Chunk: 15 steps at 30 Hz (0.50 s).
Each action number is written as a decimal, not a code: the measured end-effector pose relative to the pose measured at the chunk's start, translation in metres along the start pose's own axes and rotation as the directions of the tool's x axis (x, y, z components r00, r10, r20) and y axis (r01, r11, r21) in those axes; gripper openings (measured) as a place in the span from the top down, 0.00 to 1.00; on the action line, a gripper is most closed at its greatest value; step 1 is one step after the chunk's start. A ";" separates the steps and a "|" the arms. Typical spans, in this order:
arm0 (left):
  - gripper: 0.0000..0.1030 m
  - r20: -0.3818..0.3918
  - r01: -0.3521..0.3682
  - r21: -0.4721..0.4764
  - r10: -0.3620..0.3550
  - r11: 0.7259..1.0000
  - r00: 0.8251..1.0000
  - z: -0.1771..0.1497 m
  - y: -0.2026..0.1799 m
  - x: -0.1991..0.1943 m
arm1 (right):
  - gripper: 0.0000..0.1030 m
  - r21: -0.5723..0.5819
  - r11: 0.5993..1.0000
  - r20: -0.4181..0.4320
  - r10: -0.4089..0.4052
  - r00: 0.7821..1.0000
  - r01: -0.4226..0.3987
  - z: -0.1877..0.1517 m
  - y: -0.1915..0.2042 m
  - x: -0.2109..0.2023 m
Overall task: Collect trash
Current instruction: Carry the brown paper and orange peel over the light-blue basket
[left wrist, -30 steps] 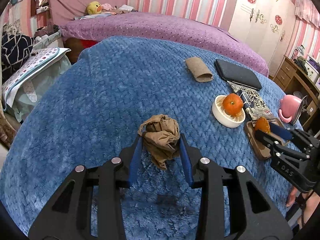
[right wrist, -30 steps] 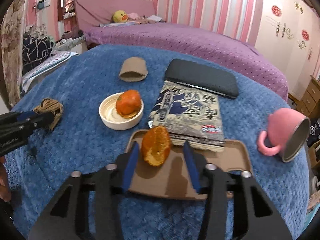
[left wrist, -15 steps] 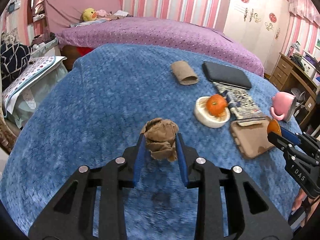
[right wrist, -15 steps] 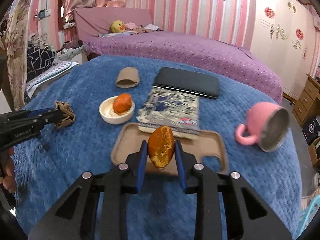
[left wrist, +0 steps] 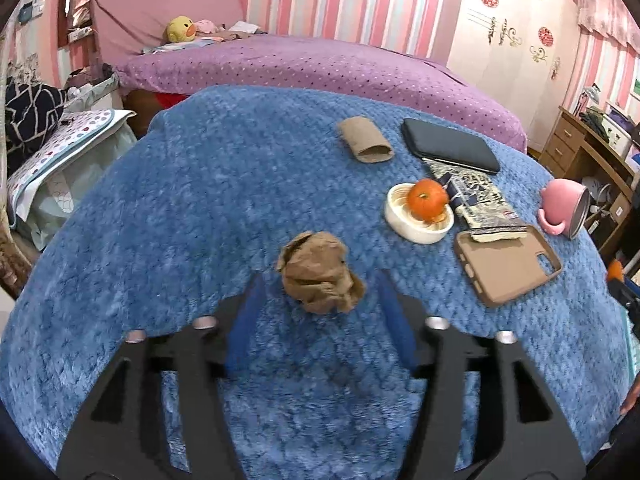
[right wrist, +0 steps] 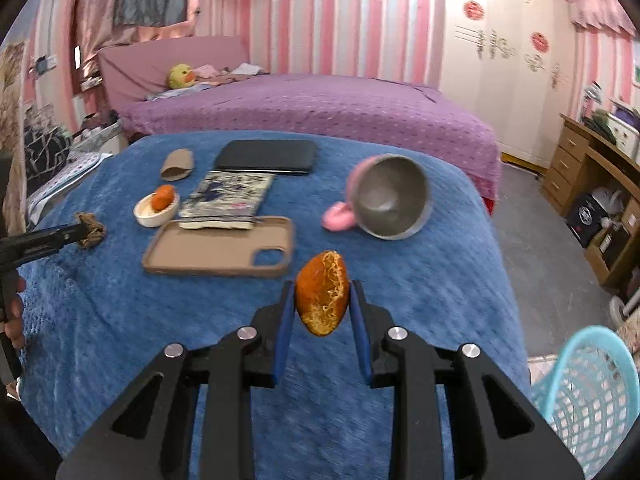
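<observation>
A crumpled brown paper ball (left wrist: pixel 320 278) lies on the blue blanket (left wrist: pixel 200 200) between the spread fingers of my left gripper (left wrist: pixel 318 280), which is open and does not touch it. It also shows in the right wrist view (right wrist: pixel 91 230), at the left gripper's tip. My right gripper (right wrist: pixel 322 292) is shut on an orange peel (right wrist: pixel 322 292) and holds it above the blanket's right part. A light blue mesh basket (right wrist: pixel 588 392) stands on the floor at the lower right. A flattened cardboard tube (left wrist: pixel 366 145) lies farther back.
On the blanket are a white dish with an orange (left wrist: pixel 428 200), a patterned book (left wrist: pixel 478 194), a black case (left wrist: pixel 450 150), a tan phone case (left wrist: pixel 508 264) and a tipped pink mug (left wrist: pixel 562 208). A purple bed (left wrist: pixel 320 64) lies behind, and a wooden desk (right wrist: pixel 592 168) stands at the right.
My left gripper has opened and the paper ball now lies loose on the blanket. My right gripper has carried the peel right and back, off the phone case, toward the basket.
</observation>
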State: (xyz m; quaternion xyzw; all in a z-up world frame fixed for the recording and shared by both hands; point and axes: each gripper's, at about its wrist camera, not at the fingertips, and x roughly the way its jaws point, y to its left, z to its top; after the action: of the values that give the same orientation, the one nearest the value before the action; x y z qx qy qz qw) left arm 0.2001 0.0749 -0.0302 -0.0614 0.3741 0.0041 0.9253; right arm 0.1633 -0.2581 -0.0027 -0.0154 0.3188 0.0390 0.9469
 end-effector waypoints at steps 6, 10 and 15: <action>0.30 -0.038 0.001 -0.012 -0.002 1.000 0.999 -0.003 0.003 0.017 | 0.73 0.058 0.998 -0.003 -0.003 1.000 0.004 -0.008 -0.028 0.002; 0.31 -0.049 0.003 -0.003 -0.003 1.000 0.999 0.001 -0.002 0.026 | 0.73 0.053 0.999 -0.016 -0.001 1.000 0.002 -0.012 -0.030 0.008; 0.59 -0.065 0.019 -0.011 -0.019 1.000 0.998 0.004 -0.003 0.033 | 0.73 0.046 0.999 -0.023 -0.002 1.000 0.003 -0.015 -0.032 0.009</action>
State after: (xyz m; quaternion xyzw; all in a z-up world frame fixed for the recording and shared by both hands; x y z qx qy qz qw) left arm 0.2270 0.0710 -0.0503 -0.0698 0.4034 -0.0048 0.9123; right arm 0.1643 -0.2905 -0.0199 0.0053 0.3306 0.0302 0.9433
